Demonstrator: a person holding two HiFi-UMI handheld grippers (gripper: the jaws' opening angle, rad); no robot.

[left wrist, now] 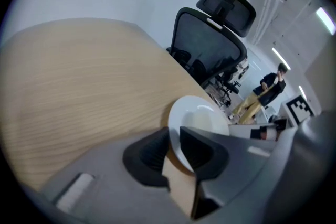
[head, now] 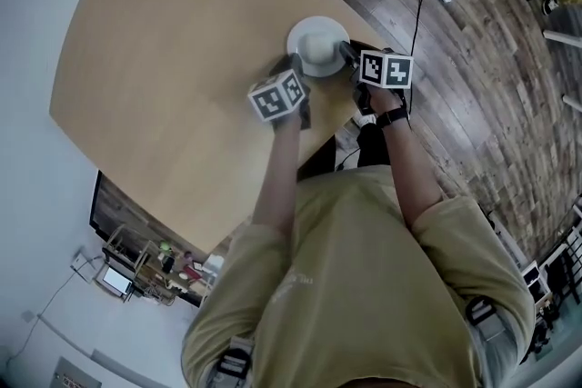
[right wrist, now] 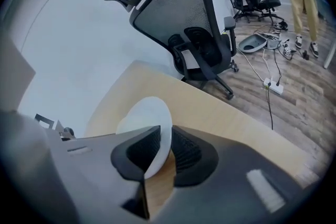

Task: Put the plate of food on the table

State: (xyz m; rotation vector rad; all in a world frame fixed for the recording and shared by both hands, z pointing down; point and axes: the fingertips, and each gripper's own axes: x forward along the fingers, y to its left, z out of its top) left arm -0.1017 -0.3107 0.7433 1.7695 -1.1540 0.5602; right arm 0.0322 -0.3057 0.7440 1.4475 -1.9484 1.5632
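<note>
The black ribbed pads (left wrist: 151,153) of the grey left gripper (left wrist: 173,140) lay closest to its lens. They were set a little apart, with the rim of the round white ceramic plate (left wrist: 198,113) standing in the slot between them. Bare wood showed through the remainder of the slot, so the pads appeared to flank the rim rather than clamp it. The grey right gripper (right wrist: 165,143) stood in the same condition: narrowly parted, the opposite rim between its pads, no firm pinch evident. The plate lay directly ahead of both sets of jaws, flat on the light wooden table (head: 173,59), its shadow tight beneath it, close to the table edge behind the grippers. A pale rounded portion sat at its centre; its nature could not be determined. A black mesh office chair (right wrist: 184,23) stood beyond the table, well ahead of the right gripper. On this evidence, placement was judged complete and the release step in hand. The next move would call for opening both jaws fully clear of the rim. Each gripper would then be drawn straight back along its own axis, without lifting or dragging the plate.
</note>
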